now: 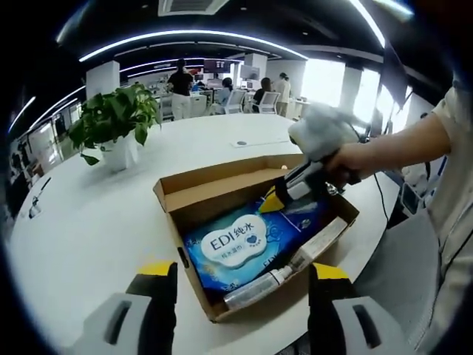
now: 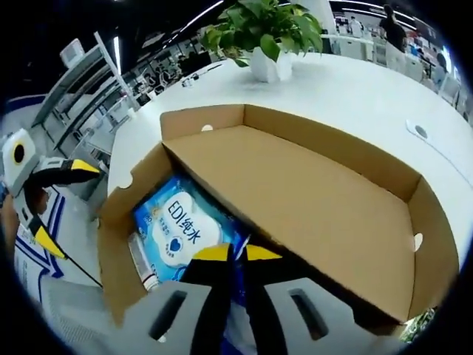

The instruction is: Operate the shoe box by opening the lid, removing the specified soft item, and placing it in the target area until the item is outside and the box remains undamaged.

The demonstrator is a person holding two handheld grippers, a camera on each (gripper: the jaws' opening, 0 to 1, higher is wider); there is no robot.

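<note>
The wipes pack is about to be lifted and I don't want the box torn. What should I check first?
1. Shoe box lid open: ok.
2. Blue wipes pack in the box: ok.
3. Right gripper on the pack's edge: jaws nearly closed, grip cannot tell.
4. Left gripper open, outside the box: ok.
5. Tube beside the pack, could snag: not ok.
6. Box walls undamaged: ok.

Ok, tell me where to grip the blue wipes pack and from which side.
Pinch the wipes pack at its corner nearest the right gripper, coming down from above. It lies flat in the open shoe box with a tube along one edge, so only the soft top film is free.
</note>
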